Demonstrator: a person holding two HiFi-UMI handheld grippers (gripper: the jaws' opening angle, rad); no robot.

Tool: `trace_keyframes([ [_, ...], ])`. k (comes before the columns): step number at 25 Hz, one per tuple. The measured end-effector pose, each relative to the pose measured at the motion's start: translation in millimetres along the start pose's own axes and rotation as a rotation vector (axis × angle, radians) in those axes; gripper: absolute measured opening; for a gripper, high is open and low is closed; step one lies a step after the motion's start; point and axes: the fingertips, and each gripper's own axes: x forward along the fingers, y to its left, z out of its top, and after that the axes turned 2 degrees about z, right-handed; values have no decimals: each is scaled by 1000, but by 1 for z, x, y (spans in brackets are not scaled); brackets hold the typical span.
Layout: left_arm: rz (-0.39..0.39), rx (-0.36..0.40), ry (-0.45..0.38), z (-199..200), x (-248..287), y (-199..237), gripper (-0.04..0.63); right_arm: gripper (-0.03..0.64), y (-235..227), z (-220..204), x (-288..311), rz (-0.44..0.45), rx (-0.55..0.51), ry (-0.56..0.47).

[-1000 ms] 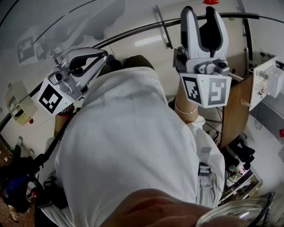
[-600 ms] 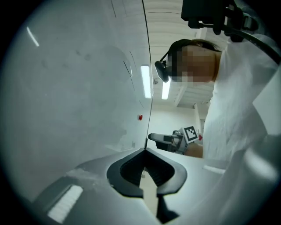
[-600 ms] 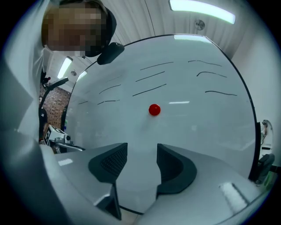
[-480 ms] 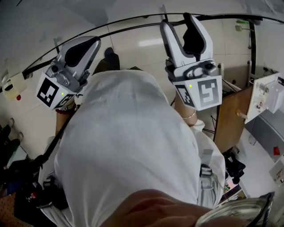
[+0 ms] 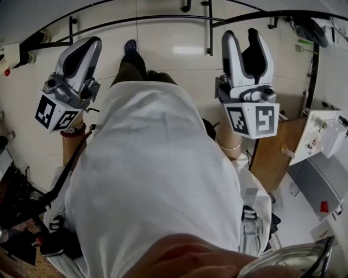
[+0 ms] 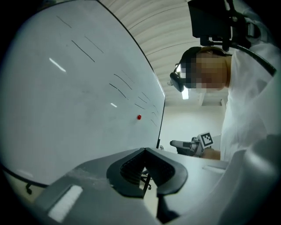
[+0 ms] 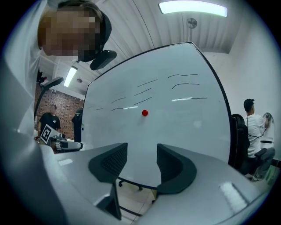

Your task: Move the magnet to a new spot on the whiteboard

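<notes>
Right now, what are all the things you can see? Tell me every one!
whiteboard: one, white, standing ahead of the person
magnet: one, red, near the middle of the whiteboard, below the pen lines
pen lines: several, dark, upper part of the whiteboard
ceiling light: one, white, above the whiteboard
bystander: one, white shirt, to the right of the whiteboard
person's shirt: one, white, filling most of the head view
left gripper: one, grey, fingers together, holding nothing
right gripper: one, grey, fingers apart, holding nothing
</notes>
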Motion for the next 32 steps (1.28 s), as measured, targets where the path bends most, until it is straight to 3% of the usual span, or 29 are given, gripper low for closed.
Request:
trace_keyframes([
  [5, 33, -25, 27, -13, -14, 6, 6, 204, 0, -24, -4, -14, 35, 25],
  [10, 27, -21, 35, -14, -17, 8, 6, 204, 10, -16, -24, -56, 60, -27],
  [18, -87, 26, 4, 1, -7, -14, 6, 204, 22, -9, -49, -100, 45, -31],
  [23, -90, 47, 4, 4, -21, -13, 6, 204, 38, -17, -40, -61, 56, 7],
  [27, -127, 21, -59, 12, -51, -20, 6, 204, 66, -20, -26, -3, 60, 15],
  [32, -78, 10, -73, 12, -87, 3, 6, 204, 106, -20, 1, 56, 42, 26],
])
